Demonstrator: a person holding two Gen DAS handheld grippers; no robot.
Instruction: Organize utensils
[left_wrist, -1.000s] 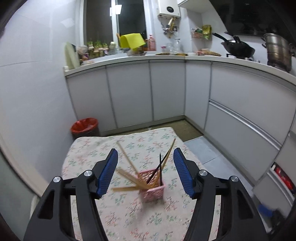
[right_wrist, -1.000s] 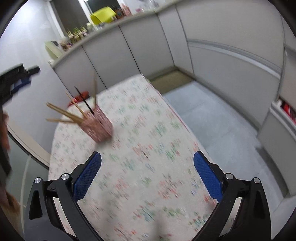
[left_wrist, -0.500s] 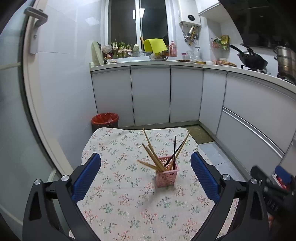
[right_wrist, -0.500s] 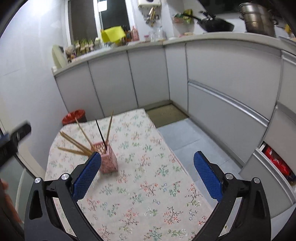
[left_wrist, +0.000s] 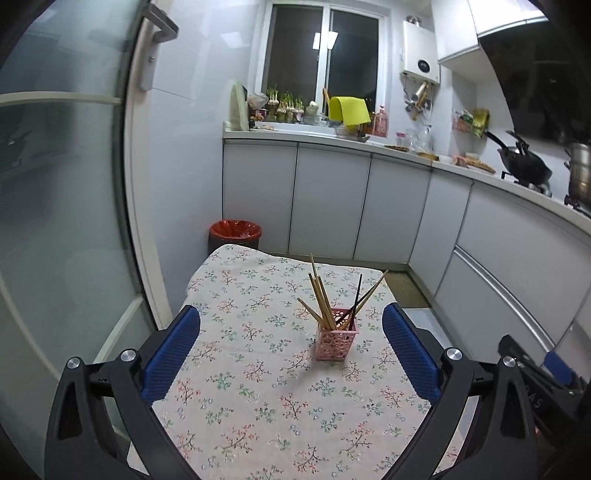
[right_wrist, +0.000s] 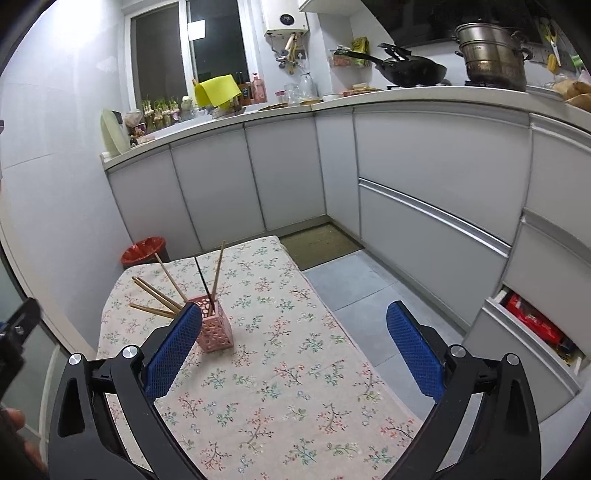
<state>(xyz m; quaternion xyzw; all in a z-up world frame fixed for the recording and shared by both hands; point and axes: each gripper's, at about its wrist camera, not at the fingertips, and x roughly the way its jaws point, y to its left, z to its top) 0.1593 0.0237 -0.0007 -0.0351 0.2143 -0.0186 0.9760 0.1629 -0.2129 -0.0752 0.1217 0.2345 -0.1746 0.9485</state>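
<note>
Left gripper (left_wrist: 291, 347): blue-padded jaws spread wide, having just been opening, nothing between them. Right gripper (right_wrist: 293, 349): jaws wide apart, empty. Pink perforated square holder (left_wrist: 335, 339) stands upright on floral tablecloth (left_wrist: 258, 387), containing wooden chopsticks (left_wrist: 321, 299) and one black stick (left_wrist: 357, 295).

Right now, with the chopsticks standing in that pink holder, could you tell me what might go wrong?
1. The chopsticks splay far to one side of the small pink holder, so a nudge may tip it.
2. The holder stands on a loose floral tablecloth; dragging the cloth could topple it.
3. In the right wrist view the right gripper has one finger in front of the holder, so returning could clip it.
</note>
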